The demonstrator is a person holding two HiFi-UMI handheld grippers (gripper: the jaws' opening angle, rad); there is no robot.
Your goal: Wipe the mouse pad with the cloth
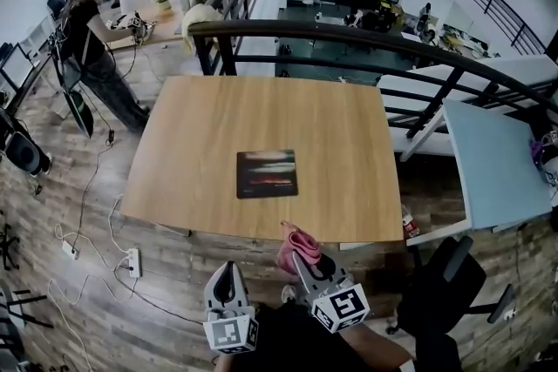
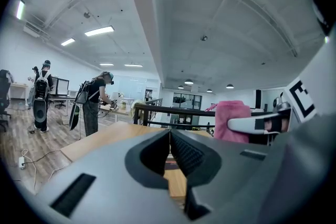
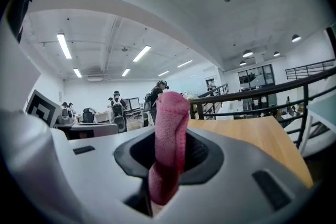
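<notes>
Two tongs sit closest, low in the head view, each with its own marker cube. Of the pair, the left tongs have their jaws pressed together with nothing between them. The left gripper view shows the two ribbed inner faces meeting along a single line. Beside them, the right tongs are clamped on one pink cloth. The right gripper view shows that cloth standing up out of the jaws as a folded, rounded roll that also runs down between them.

The cloth is held in the air at the near edge of the desk, apart from the one mouse pad. That mouse pad, dark with a blurred light and reddish print, lies flat near the middle of the wooden desk, roughly square to its edges.

Beyond the desk's far edge curves one black railing. To the right stands one pale blue desk, with one black office chair nearer the camera. One white power strip lies on the plank floor at the left with its cables. One person stands in the upper left, well away from the wooden desk.
</notes>
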